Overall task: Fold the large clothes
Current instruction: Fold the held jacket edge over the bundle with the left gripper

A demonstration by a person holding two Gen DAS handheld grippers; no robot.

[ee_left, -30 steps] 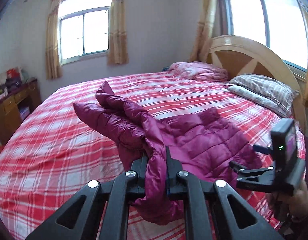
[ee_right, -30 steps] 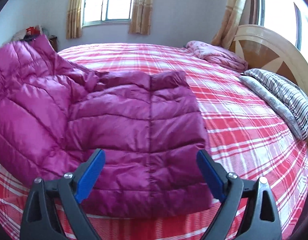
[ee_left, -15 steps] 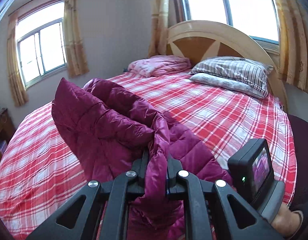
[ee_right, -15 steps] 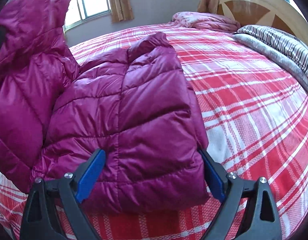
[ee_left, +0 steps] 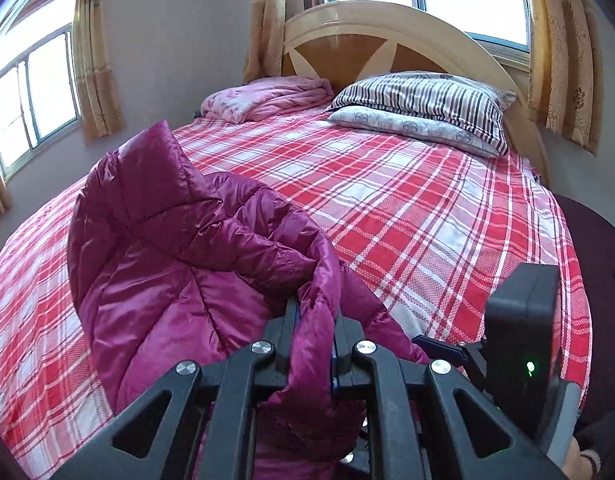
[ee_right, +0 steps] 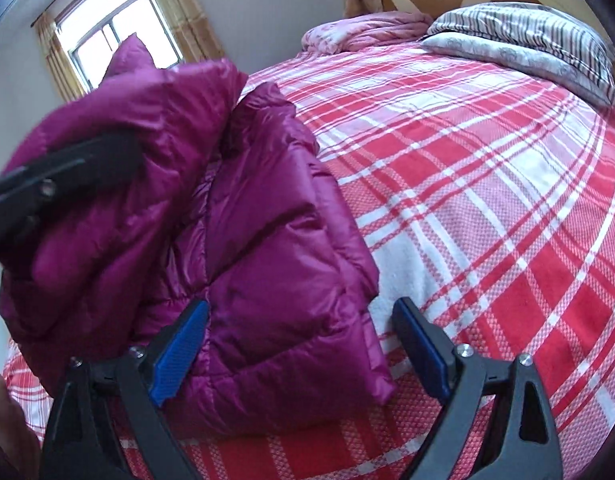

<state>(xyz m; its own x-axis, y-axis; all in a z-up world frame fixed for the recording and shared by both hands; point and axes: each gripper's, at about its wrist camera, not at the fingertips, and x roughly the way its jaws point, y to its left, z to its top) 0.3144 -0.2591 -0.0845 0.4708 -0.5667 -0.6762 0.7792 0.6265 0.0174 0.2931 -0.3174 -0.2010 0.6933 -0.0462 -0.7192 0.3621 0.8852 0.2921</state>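
A magenta quilted puffer jacket (ee_left: 167,264) lies on the red plaid bed (ee_left: 427,216), partly folded over itself. My left gripper (ee_left: 315,320) is shut on an edge of the jacket and holds that part raised above the rest. In the right wrist view the jacket (ee_right: 267,280) fills the left half, with the left gripper (ee_right: 59,176) dark and blurred at the left edge. My right gripper (ee_right: 299,344) is open with its blue pads on either side of the jacket's near folded corner, low over the bed. It also shows in the left wrist view (ee_left: 519,344).
A striped pillow (ee_left: 427,108) on a paler pillow and a folded pink blanket (ee_left: 267,96) lie at the head of the bed by the wooden headboard (ee_left: 371,36). Curtained windows stand behind and to the left. The bed's right edge drops to dark floor (ee_left: 595,240).
My left gripper has carried the held jacket edge up and over towards the right, swinging to face the headboard. My right gripper has moved in close over the jacket's folded corner, still open.
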